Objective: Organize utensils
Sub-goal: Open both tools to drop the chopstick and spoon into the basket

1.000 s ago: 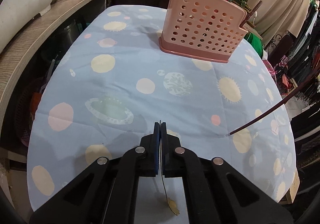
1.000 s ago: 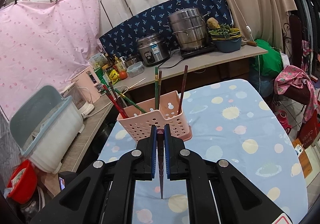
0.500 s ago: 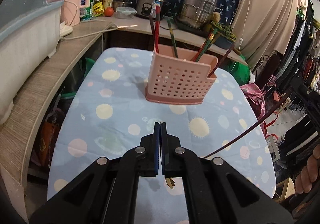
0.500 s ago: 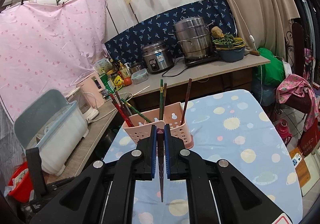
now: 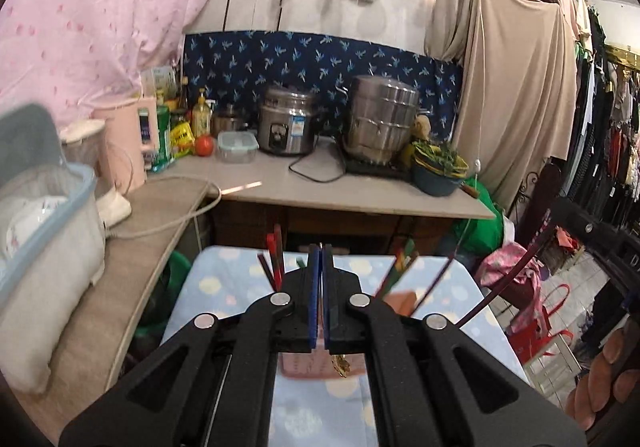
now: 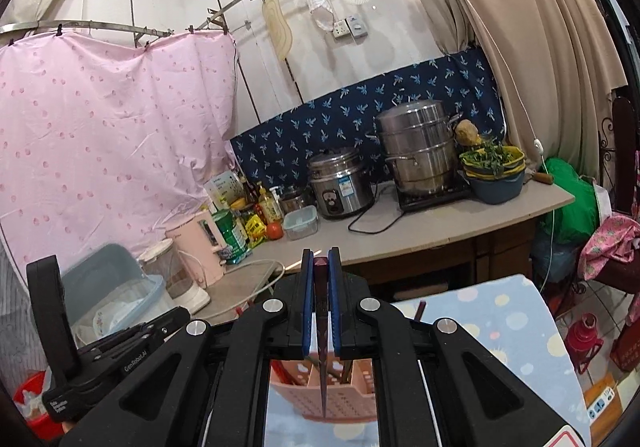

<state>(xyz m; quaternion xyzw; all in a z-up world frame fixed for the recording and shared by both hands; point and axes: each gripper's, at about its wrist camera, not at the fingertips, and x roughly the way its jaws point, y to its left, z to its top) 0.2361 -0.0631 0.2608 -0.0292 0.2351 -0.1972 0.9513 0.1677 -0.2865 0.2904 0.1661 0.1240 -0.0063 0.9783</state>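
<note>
Right gripper (image 6: 321, 259) pinches a dark chopstick (image 6: 322, 363) point-down, directly below it the pink holder (image 6: 352, 395), likely aligned for dropping in; left gripper (image 5: 320, 251) shut, apparently on a thin wire

left gripper (image 5: 320, 259): being held level, jaws being pressed together with only a hairline gap, nothing thick seen between the blue pads | right gripper (image 6: 321, 261): being held level, jaws being clamped on a dark chopstick (image 6: 322, 343) | right hand (image 5: 604, 375): fingers being wrapped round the handle
</note>
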